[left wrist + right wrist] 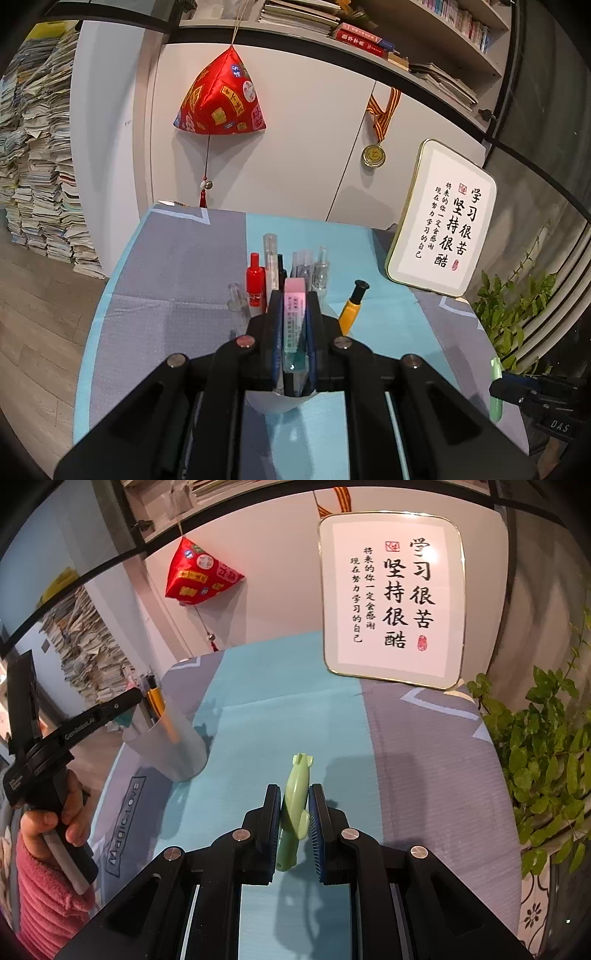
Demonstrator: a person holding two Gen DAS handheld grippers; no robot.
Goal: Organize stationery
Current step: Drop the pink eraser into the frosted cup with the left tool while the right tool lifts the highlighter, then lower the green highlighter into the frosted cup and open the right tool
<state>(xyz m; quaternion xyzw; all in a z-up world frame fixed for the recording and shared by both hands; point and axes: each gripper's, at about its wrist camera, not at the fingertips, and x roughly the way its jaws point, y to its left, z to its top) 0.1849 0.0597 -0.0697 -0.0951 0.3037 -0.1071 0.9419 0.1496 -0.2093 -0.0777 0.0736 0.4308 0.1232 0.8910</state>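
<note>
Left gripper [294, 295] clamps a pink eraser [294, 314] above the white pen cup [173, 742]. Right gripper [294, 794] clamps a green pen [295, 801] over the tablecloth [424, 757].

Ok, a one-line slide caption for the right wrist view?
Right gripper holding a green pen above the blue-grey tablecloth, pen cup at left.
</note>
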